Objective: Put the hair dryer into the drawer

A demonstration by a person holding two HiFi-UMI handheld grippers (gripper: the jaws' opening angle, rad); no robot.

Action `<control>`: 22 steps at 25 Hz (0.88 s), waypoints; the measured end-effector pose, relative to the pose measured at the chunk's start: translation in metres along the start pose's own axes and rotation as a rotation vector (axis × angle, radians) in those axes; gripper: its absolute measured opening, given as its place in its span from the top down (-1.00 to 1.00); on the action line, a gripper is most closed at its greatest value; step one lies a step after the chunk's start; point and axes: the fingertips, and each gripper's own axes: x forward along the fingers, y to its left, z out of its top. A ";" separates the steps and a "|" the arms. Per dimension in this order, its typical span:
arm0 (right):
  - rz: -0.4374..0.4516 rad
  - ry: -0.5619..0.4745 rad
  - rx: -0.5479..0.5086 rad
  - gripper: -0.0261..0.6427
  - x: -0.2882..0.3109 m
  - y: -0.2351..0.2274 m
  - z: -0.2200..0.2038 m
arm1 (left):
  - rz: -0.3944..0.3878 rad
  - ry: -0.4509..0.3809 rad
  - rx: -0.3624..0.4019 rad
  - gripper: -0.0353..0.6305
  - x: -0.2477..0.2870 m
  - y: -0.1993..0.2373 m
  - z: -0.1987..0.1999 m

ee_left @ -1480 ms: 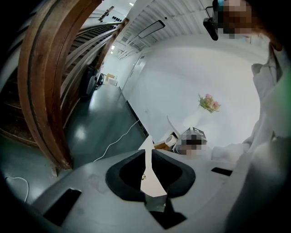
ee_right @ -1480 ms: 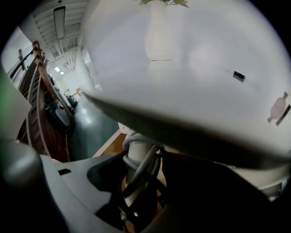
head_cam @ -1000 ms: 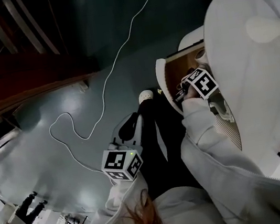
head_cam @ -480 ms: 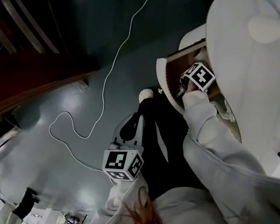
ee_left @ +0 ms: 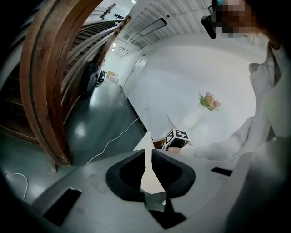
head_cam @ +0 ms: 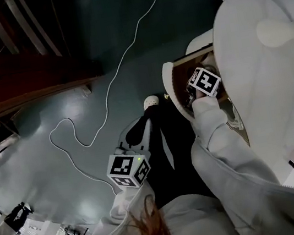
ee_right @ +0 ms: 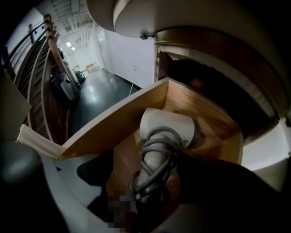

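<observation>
A white hair dryer [ee_right: 168, 129], grey cord wound round its handle, lies on the floor of the open wooden drawer [ee_right: 109, 125]. My right gripper [ee_right: 145, 177] points steeply down into that drawer. Its jaws have just been opening and now stand wide on either side of the handle, with a gap showing on the left side. In the head view the right gripper [head_cam: 191, 96] is inside the drawer [head_cam: 177, 78] under the white table's edge; the dryer is hidden there. My left gripper [ee_left: 146, 154] hangs by my leg, jaws together, nothing between them; it also shows in the head view as the left gripper [head_cam: 138, 135].
A round white table top [head_cam: 259, 56] overhangs the drawer and carries a white vase [head_cam: 275, 31] with flowers. A white cable [head_cam: 109, 90] snakes across the dark glossy floor. A curved wooden railing [ee_left: 50, 91] stands at the left. My shoe [head_cam: 152, 102] is beside the drawer front.
The right gripper's marker cube has rolled and shifted slightly up and left over the drawer. The left gripper has kept still.
</observation>
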 end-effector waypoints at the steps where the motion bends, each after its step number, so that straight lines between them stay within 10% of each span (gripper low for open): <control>1: 0.006 0.007 -0.022 -0.55 -0.002 0.001 -0.001 | -0.002 -0.001 0.001 0.74 0.000 -0.001 0.000; 22: 0.213 0.016 -0.189 -0.60 -0.089 0.019 -0.027 | -0.078 -0.119 0.113 0.74 -0.022 -0.014 0.060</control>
